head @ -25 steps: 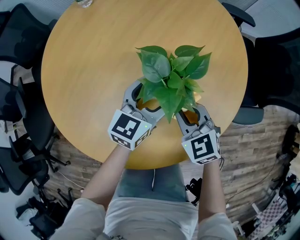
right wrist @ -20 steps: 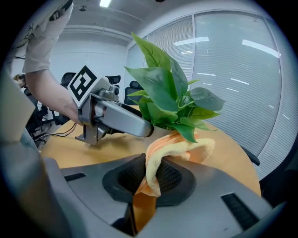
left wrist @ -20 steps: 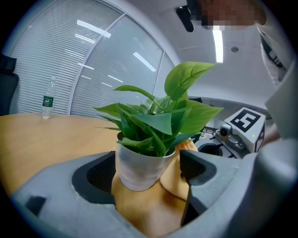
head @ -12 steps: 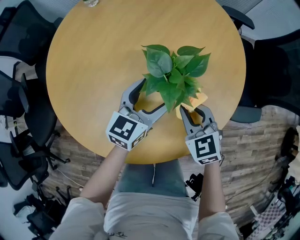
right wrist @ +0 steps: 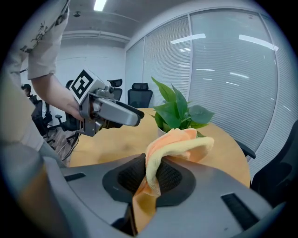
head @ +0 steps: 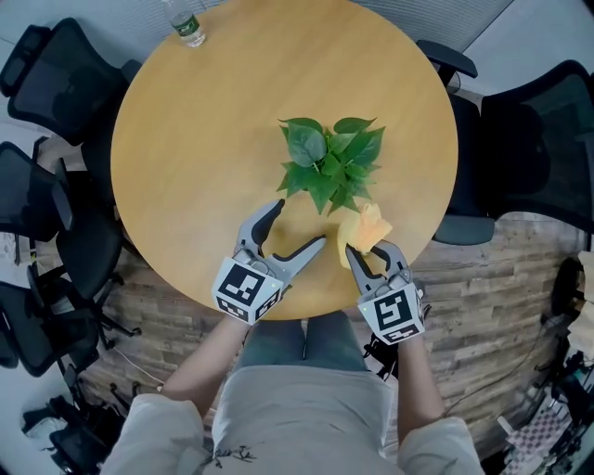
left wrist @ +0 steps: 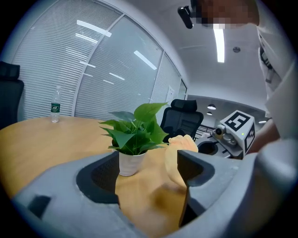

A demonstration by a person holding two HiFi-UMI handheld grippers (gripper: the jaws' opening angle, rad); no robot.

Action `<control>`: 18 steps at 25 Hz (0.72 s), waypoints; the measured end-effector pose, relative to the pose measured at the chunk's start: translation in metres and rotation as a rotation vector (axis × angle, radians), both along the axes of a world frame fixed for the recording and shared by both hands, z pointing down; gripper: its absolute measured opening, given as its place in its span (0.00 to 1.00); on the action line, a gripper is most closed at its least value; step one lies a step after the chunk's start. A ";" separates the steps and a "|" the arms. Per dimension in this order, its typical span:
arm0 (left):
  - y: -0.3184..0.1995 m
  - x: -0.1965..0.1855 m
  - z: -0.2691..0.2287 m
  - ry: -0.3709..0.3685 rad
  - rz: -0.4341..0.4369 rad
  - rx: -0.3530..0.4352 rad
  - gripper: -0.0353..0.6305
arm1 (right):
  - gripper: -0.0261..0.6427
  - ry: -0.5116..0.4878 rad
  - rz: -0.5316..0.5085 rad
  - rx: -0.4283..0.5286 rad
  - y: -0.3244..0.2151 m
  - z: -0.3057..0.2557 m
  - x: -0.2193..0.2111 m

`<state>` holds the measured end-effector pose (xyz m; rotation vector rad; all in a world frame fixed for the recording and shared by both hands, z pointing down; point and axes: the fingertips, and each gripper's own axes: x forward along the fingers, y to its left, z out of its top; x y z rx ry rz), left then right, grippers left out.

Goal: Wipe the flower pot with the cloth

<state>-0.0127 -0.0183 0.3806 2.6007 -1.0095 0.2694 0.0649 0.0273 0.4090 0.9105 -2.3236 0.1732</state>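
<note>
A leafy green plant (head: 329, 167) stands on the round wooden table (head: 204, 130); its white pot (left wrist: 130, 163) shows only in the left gripper view. My left gripper (head: 297, 226) hangs short of the pot, toward the table's near edge. Its jaws are wide and closing with nothing between them. My right gripper (head: 368, 254) is shut on an orange-yellow cloth (head: 363, 227), held off the pot's near right side. The cloth (right wrist: 173, 148) drapes over the right jaws, with the plant (right wrist: 179, 114) behind it.
A plastic water bottle (head: 188, 28) stands at the table's far left edge. Black office chairs (head: 51, 83) ring the table, more of them on the right (head: 534, 139). Cables and gear lie on the floor at both lower corners.
Both grippers have drawn back from the plant toward the table's near edge. The left jaws, which stood around the pot, are now clear of it. The cloth came away with the right gripper.
</note>
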 end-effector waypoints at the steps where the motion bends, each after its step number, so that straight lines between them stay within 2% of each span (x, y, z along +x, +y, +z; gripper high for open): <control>1: 0.005 0.000 -0.005 -0.001 0.003 0.003 0.64 | 0.12 0.001 -0.012 0.002 0.005 -0.005 -0.001; 7: 0.026 0.001 -0.032 -0.020 0.018 0.005 0.54 | 0.12 -0.103 0.024 -0.017 0.023 -0.039 -0.002; 12: 0.030 -0.006 -0.060 -0.032 -0.006 0.044 0.43 | 0.12 -0.158 0.073 0.012 0.021 -0.072 -0.007; 18: 0.047 -0.004 -0.095 -0.039 -0.007 0.085 0.22 | 0.12 -0.180 0.106 0.041 0.021 -0.108 -0.006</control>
